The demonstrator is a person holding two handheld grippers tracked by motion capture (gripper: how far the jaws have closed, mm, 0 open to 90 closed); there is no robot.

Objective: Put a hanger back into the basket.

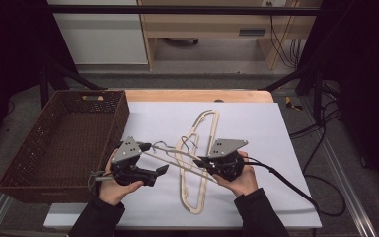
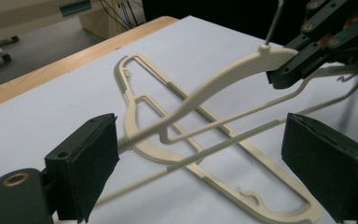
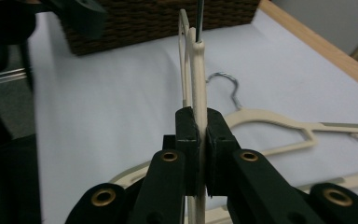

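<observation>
Hangers occupy the middle of the white sheet [image 1: 276, 128] that covers the wooden desk [image 1: 197, 95]. The right tool [image 1: 203, 163] is clamped tight on the neck of a cream plastic hanger with a metal hook [image 1: 177, 154], holding it raised off the sheet; in the right gripper view its pads [image 3: 187, 135] pinch the cream bar edge-on. The left tool [image 1: 153, 160] stands wide, its jaws either side of that hanger's far end [image 2: 135, 135] without pressing on it. Directly beneath lies a second cream plastic hanger [image 1: 197, 163], flat on the sheet, crossing under the raised one. A dark brown woven basket [image 1: 39, 148] sits just beside the left hand [image 1: 116, 190], at the sheet's left edge. Black cables [image 1: 321, 128] trail off the desk on the right side.
</observation>
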